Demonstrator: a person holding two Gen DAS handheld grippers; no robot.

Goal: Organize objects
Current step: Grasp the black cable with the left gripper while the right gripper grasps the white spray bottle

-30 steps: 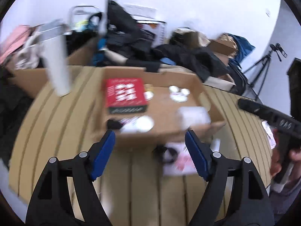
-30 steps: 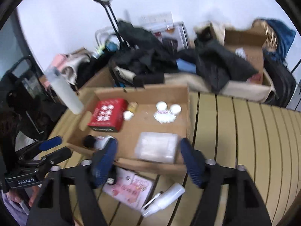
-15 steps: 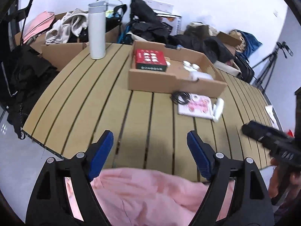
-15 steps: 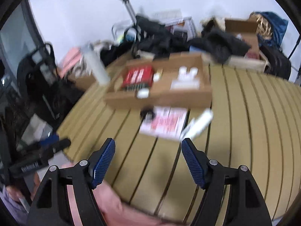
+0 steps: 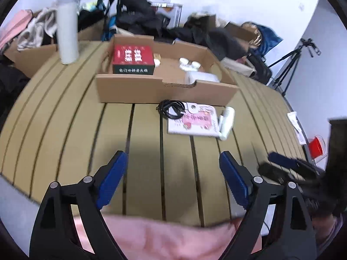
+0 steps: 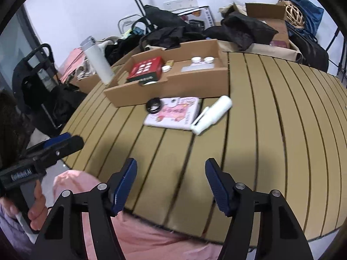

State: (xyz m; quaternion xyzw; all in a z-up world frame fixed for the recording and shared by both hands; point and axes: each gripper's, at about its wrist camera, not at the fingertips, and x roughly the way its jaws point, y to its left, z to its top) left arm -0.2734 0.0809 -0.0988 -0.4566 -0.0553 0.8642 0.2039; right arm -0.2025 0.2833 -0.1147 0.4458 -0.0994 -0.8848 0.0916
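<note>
A shallow cardboard tray (image 5: 164,91) (image 6: 173,86) sits on the slatted wooden table and holds a red box (image 5: 133,58) (image 6: 146,69), small white jars (image 5: 188,62) (image 6: 202,59) and a clear plastic case (image 5: 201,77). In front of it lie a pink-and-white booklet (image 5: 193,121) (image 6: 173,113), a coiled black cable (image 5: 171,108) (image 6: 153,105) and a white bottle (image 5: 226,122) (image 6: 211,114). My left gripper (image 5: 172,181) is open and empty over the table's near edge. My right gripper (image 6: 171,186) is open and empty, also at the near edge.
A tall white flask (image 5: 67,28) (image 6: 97,62) stands on the table left of the tray. Bags, dark clothes and cardboard boxes (image 6: 266,19) crowd the floor behind the table. A tripod (image 5: 297,58) and a red cup (image 5: 315,148) are to the right. Pink clothing (image 5: 164,236) fills the foreground.
Both grippers pulled back from just above the tray to the table's near edge, staying open and empty. Objects on the table have not moved.
</note>
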